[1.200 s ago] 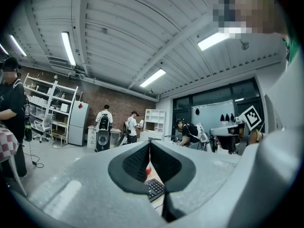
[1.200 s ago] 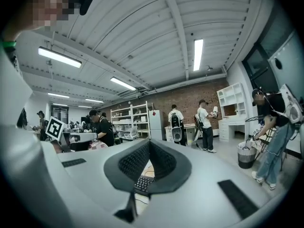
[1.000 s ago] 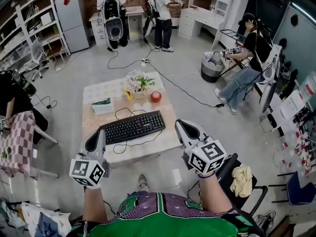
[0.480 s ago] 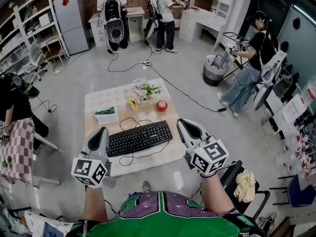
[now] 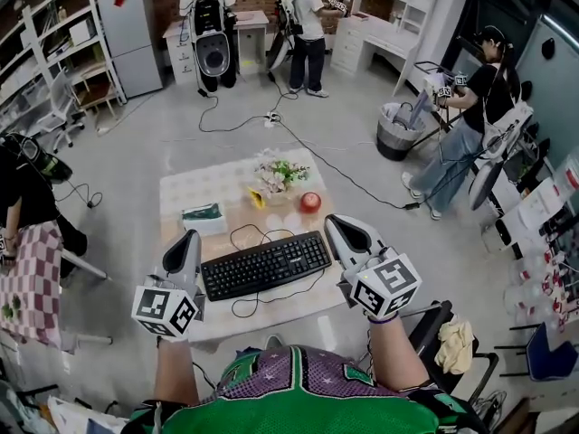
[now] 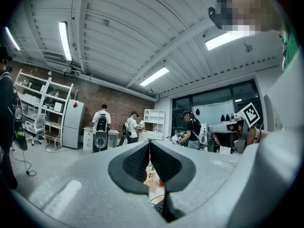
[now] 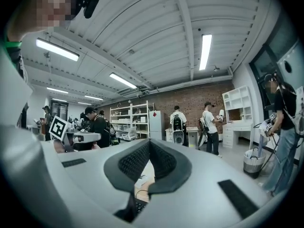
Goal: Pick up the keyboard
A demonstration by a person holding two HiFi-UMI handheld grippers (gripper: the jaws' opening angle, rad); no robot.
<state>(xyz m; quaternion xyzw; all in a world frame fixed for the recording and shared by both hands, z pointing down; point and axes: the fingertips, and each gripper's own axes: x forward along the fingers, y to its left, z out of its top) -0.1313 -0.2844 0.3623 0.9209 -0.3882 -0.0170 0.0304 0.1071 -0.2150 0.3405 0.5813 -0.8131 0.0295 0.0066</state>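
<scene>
A black keyboard lies on the low wooden table, with its cable looped along the near edge. In the head view my left gripper hangs just off the keyboard's left end and my right gripper just off its right end. Both point level across the table and are shut with nothing in them. Neither touches the keyboard. In the left gripper view a corner of the keyboard shows below the closed pads. In the right gripper view a few keys show the same way.
On the table beyond the keyboard stand a flower pot, a red round object and a green-and-white box. A chair with a yellow cloth is at my right, a checkered table at my left. People stand at the back and right.
Both grippers have moved forward toward the table and now flank the keyboard's two ends. Their jaws stayed shut. The table and keyboard appear closer in the head view.
</scene>
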